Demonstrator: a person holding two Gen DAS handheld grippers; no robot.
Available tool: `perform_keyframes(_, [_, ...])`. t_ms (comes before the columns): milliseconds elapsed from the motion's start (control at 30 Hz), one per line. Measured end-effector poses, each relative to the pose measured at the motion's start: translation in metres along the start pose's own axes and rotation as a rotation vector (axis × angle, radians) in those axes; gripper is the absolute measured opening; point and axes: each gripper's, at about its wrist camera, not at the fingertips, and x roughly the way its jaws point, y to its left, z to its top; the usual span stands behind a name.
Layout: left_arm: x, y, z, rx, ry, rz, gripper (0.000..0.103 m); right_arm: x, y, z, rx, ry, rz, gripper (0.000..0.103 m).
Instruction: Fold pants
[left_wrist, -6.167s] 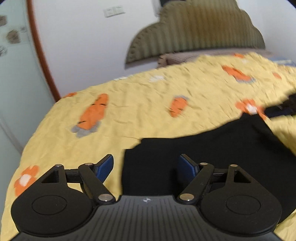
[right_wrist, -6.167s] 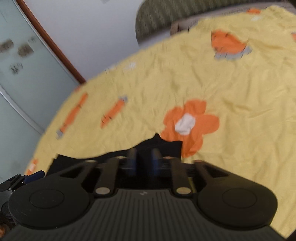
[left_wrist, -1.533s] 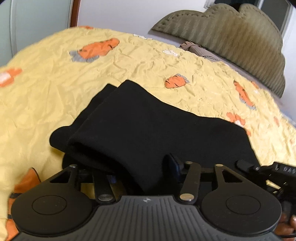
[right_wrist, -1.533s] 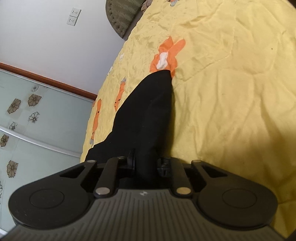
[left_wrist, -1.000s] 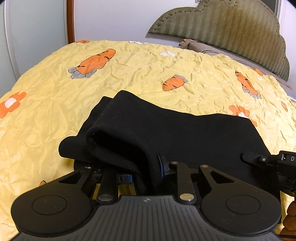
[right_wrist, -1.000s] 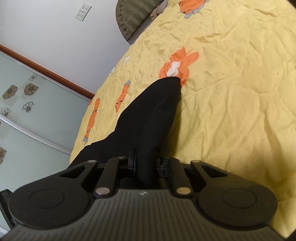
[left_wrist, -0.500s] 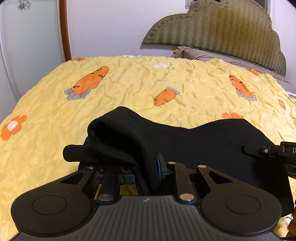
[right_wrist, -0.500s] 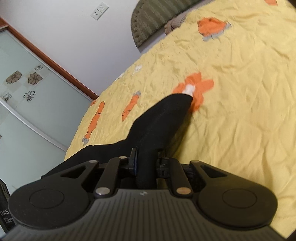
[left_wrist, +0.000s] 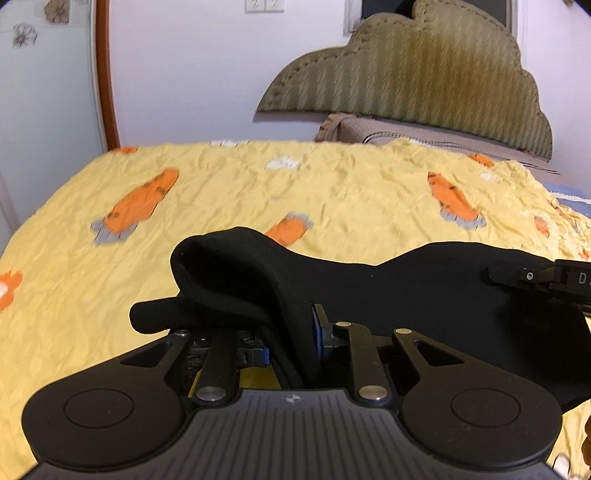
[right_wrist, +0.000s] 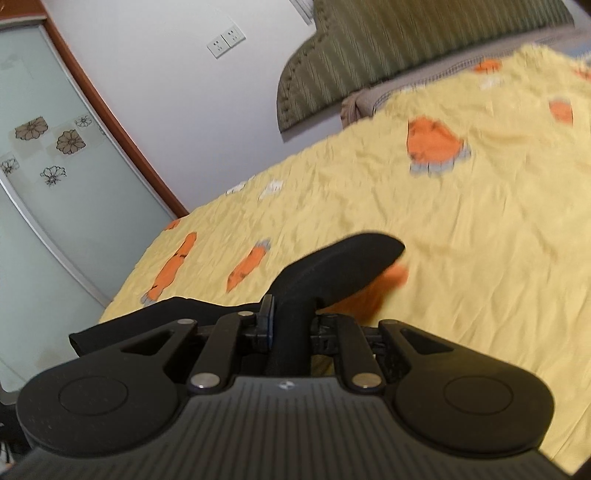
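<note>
Both tools have risen since a second ago, the left tool (left_wrist: 291, 341) and right tool (right_wrist: 291, 328) each clamped on the black pants (left_wrist: 388, 291), whose held edge hangs lifted above the yellow bed (left_wrist: 221, 192).

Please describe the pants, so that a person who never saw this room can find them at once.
A bed with a yellow bedspread printed with orange carrots fills the room below a green headboard. Near its front edge, the left gripper and right gripper each pinch the pants. They are the only plain black cloth there.
</note>
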Motion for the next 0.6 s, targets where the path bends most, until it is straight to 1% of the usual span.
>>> perform_keyframes(100, [0.004, -0.017, 0.012, 0.021, -0.039, 0.007, 0.019, 0.000, 0.001, 0.017, -0.061, -0.025, -0.032, 0.014])
perform_keyframes(267, [0.014, -0.046, 0.029, 0.048, -0.097, -0.006, 0.019, -0.001, -0.010, 0.046, -0.084, -0.063, -0.065, 0.014])
perform_keyframes(333, [0.022, -0.059, 0.028, 0.064, -0.085, -0.017, 0.019, -0.003, -0.014, 0.056, -0.108, -0.093, -0.083, 0.014])
perform_keyframes(400, [0.032, -0.068, 0.020, 0.062, -0.034, -0.044, 0.019, -0.006, -0.022, 0.062, -0.121, -0.113, -0.105, 0.014])
perform_keyframes(467, [0.049, -0.076, 0.007, 0.065, 0.047, -0.063, 0.019, -0.006, -0.036, 0.062, -0.112, -0.097, -0.138, 0.014])
perform_keyframes(500, [0.058, -0.079, -0.002, 0.063, 0.087, -0.067, 0.019, -0.003, -0.045, 0.058, -0.102, -0.067, -0.159, 0.014])
perform_keyframes(533, [0.064, -0.082, -0.011, 0.067, 0.102, -0.059, 0.019, 0.000, -0.056, 0.053, -0.088, -0.032, -0.177, 0.014])
perform_keyframes(567, [0.064, -0.088, -0.018, 0.092, 0.082, -0.040, 0.019, 0.005, -0.069, 0.046, -0.056, 0.008, -0.197, 0.014])
perform_keyframes(600, [0.061, -0.094, -0.025, 0.140, 0.048, -0.017, 0.019, 0.011, -0.083, 0.038, -0.012, 0.046, -0.212, 0.014])
